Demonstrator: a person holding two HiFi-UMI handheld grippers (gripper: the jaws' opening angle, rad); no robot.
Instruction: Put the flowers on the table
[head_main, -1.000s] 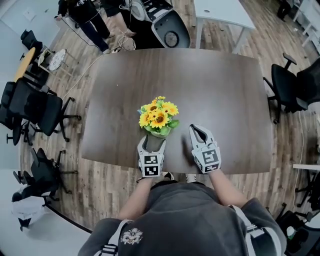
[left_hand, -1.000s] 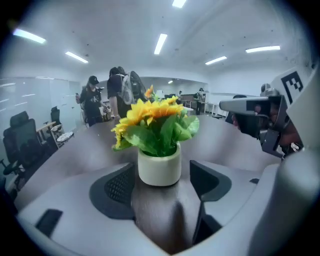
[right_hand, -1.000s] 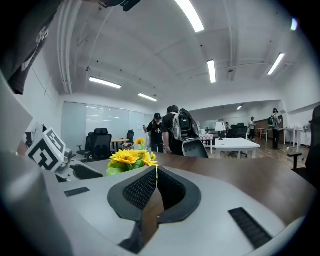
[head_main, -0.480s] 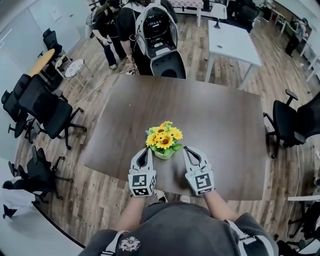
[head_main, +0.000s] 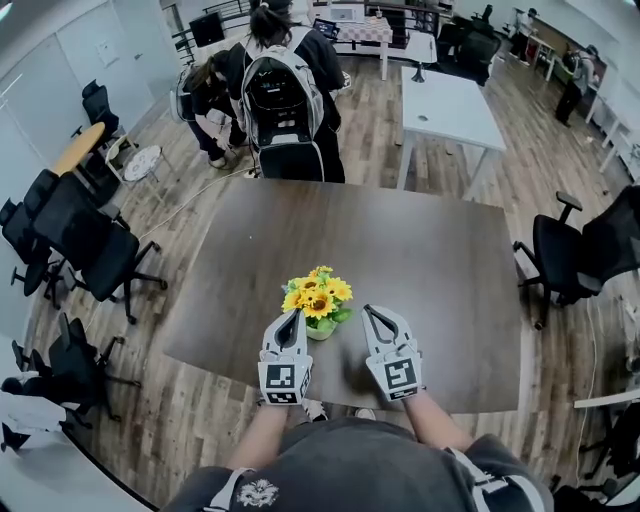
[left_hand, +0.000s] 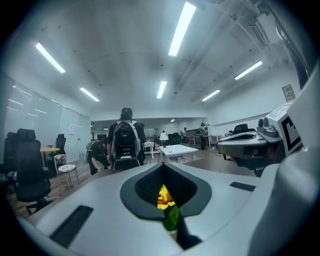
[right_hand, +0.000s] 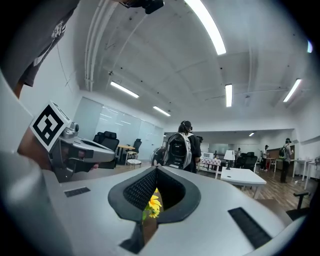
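Observation:
A small pale pot (head_main: 320, 328) of yellow sunflowers (head_main: 317, 296) stands upright on the dark wooden table (head_main: 420, 250), near its front edge. My left gripper (head_main: 291, 318) is just left of the pot, shut and empty, with its tip close to the pot. My right gripper (head_main: 368, 312) is on the other side, a little apart from the pot, also shut and empty. In the left gripper view the sunflowers (left_hand: 165, 196) show through the slit behind the closed left gripper (left_hand: 162, 166). The right gripper view shows the sunflowers (right_hand: 151, 205) the same way behind the right gripper (right_hand: 156, 170).
A person with a grey backpack (head_main: 283, 100) stands at the table's far edge beside another person bending down (head_main: 205, 95). A white table (head_main: 445, 100) is behind. Black office chairs stand at the left (head_main: 85, 240) and right (head_main: 570, 250).
My left gripper was open around the pot a second ago; it has let go, drawn back a little and shut. The pot stays on the table. The head view has tilted up.

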